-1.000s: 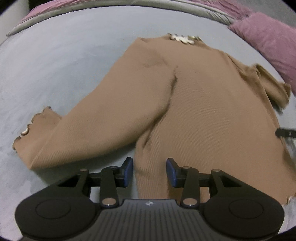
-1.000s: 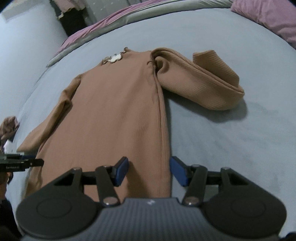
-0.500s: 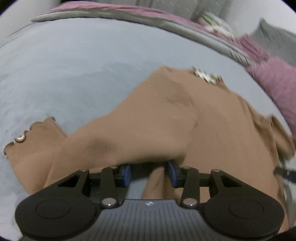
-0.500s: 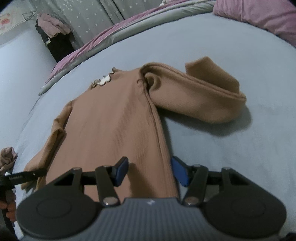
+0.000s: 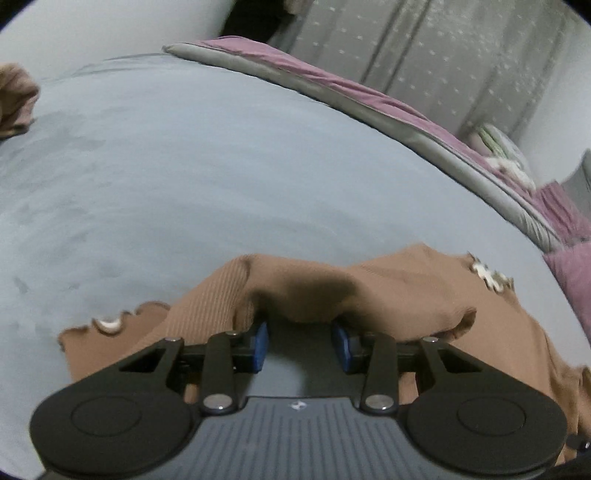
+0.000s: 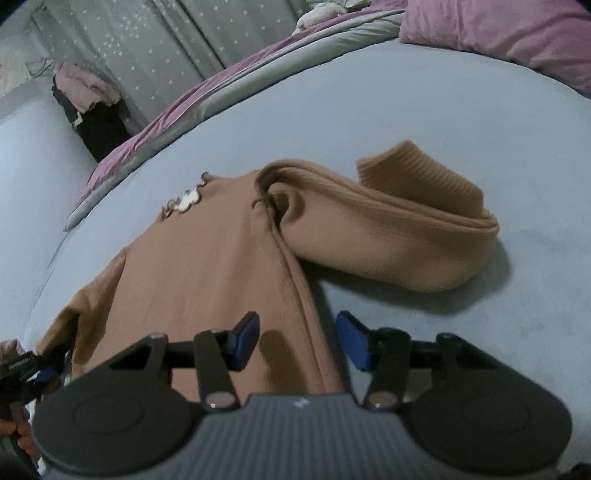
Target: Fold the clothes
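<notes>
- While the pale blue-grey bed sheet (image 6: 424,122) is lying broad beneath it, the brown ribbed knit sweater (image 6: 207,258) is resting flat there, one sleeve doubled over.
- Left gripper (image 5: 299,341) is sitting wide apart, sweater fabric draping over its fingertips (image 5: 258,339).
- Right gripper (image 6: 295,341) is hovering wide, straddling the sweater's side edge, gripping nothing.

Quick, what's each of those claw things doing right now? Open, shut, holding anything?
Left gripper: open, fingers slid under the brown sweater, not clamped.
Right gripper: open, above the sweater's side edge, holding nothing.

Grey-blue bed (image 6: 424,110), starred curtain (image 6: 155,48), pink pillow (image 6: 498,26).
</notes>
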A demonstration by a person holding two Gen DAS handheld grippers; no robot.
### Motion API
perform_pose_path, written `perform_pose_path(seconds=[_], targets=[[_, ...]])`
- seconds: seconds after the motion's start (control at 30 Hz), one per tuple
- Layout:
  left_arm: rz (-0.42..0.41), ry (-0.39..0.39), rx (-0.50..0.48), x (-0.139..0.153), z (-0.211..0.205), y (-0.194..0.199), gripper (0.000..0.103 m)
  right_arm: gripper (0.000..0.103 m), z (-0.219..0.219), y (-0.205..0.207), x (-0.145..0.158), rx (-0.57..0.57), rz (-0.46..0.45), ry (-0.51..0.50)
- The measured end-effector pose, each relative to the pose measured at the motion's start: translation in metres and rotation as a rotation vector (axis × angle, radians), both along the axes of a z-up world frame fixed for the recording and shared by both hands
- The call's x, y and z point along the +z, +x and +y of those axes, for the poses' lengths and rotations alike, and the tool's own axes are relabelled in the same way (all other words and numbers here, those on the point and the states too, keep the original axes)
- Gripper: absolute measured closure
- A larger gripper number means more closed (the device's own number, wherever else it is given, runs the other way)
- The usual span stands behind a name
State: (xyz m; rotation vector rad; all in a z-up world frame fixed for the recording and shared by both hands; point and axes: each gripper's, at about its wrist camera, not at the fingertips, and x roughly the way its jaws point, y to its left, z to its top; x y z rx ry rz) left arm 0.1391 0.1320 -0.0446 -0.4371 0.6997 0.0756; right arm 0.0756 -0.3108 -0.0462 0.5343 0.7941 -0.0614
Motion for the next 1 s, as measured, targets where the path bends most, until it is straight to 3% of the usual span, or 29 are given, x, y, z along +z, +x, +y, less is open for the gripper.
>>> perform_pose_path(seconds=[0.27,0.4,0.47,0.6,0.83,1.0], targets=[[-0.102,0.072,0.156,0.005,0.011,-0.001,0.071,0.059,-0.01,0.005,-0.003,-0.072,-0.023,-0.008],[-0.072,0.258,0.272,0.009,0.008,0.001,0.071,0.058,-0.013,0.006,-0.003,-0.084,-0.024,-0.008],[-0.054,0.234,0.281,0.01,0.012,0.003,0.071,0.057,-0.014,0.006,-0.002,-0.087,-0.023,-0.009],[-0.041,0.157,0.238,0.015,0.008,0.001,0.071,0.054,-0.012,0.001,0.004,-0.089,-0.015,-0.028],[-0.03,0.142,0.109,0.028,-0.017,-0.009,0.064,0.047,-0.017,-0.017,0.023,-0.106,-0.018,-0.046],[-0.003,0.129,-0.011,0.028,-0.039,-0.022,0.054,0.032,-0.026,-0.033,0.031,-0.133,-0.025,-0.045]])
